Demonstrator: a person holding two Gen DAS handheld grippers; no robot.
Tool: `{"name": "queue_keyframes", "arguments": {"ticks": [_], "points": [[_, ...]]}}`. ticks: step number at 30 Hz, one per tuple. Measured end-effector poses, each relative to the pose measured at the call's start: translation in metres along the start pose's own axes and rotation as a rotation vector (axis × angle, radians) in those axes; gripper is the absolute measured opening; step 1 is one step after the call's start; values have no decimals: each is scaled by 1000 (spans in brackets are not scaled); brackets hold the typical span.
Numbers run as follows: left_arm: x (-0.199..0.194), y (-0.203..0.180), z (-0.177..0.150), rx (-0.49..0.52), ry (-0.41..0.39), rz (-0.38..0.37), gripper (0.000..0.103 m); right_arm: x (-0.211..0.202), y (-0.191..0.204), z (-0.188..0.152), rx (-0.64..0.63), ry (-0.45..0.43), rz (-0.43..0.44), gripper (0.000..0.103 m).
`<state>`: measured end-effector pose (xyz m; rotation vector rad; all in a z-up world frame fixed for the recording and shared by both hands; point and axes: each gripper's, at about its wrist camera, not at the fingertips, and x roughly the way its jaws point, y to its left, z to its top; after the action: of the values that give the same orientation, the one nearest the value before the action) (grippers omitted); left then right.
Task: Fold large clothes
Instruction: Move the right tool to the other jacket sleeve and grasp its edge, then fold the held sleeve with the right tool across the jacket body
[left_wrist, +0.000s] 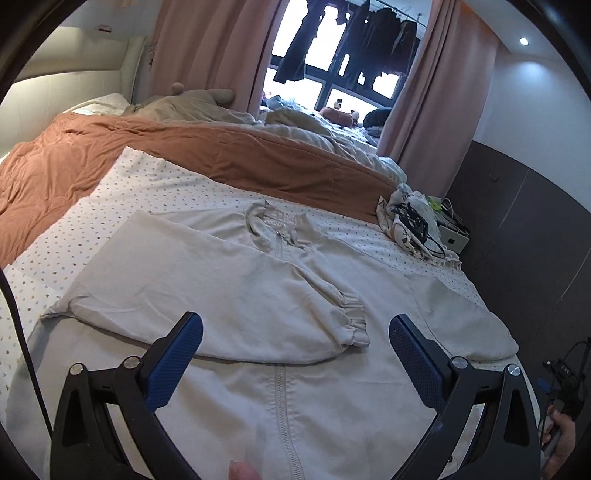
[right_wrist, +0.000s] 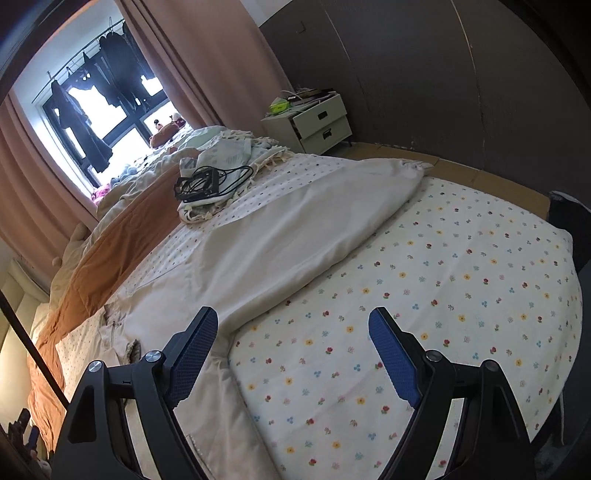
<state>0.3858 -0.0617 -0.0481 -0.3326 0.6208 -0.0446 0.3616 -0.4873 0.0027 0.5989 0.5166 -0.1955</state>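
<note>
A large pale grey zip-up jacket (left_wrist: 258, 398) lies flat on the flowered bed sheet (left_wrist: 155, 184), collar at the far end. One sleeve (left_wrist: 207, 306) is folded across its chest, its ribbed cuff (left_wrist: 352, 317) near the zip line. My left gripper (left_wrist: 295, 328) hovers open just above the jacket's front, nothing between its blue pads. In the right wrist view the other sleeve (right_wrist: 295, 236) stretches out over the sheet (right_wrist: 443, 314). My right gripper (right_wrist: 293, 332) stands open over that sleeve's edge and the bare sheet, holding nothing.
A rust-brown duvet (left_wrist: 110, 155) lies bunched across the far bed. A pile of cloth with a black cable and device (right_wrist: 210, 184) sits near the bed's far corner. A white nightstand (right_wrist: 317, 122) stands by the dark wall. A hand (left_wrist: 561, 439) shows at the lower right.
</note>
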Motion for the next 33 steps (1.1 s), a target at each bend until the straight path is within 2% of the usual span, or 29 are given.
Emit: {"name": "queue_keyframes", "arguments": {"ticks": [2,5,9,11,16,18,23,25,26,27,31,33], "points": [[15,-7,-5,7,43,-24,103,21,-7,9,7,15,10,68],[25,-12,-14,14,50,-62,103,56,-15,23,17,33,9,53],[33,-3,-23,17,67,-59,103,97,-25,36,45,52,-13,40],[38,3,-24,16,86,-41,103,115,-26,39,62,61,-30,39],[44,20,-24,7,68,65,103,153,-29,47,108,81,-60,39],[45,26,-25,-8,68,90,103,165,-26,48,112,81,-70,36],[45,38,-25,-53,66,100,103,185,-25,53,97,60,-73,35],[45,39,-23,-56,57,100,103,189,-30,55,104,59,-69,23],[44,40,-23,-53,54,103,103,191,-31,57,104,69,-65,11],[43,39,-23,-49,52,107,103,191,-32,58,106,75,-48,6],[42,41,-20,-46,48,115,103,168,-14,67,20,16,-19,3],[42,44,-18,-68,52,97,103,152,0,73,-31,-10,-4,2]]}}
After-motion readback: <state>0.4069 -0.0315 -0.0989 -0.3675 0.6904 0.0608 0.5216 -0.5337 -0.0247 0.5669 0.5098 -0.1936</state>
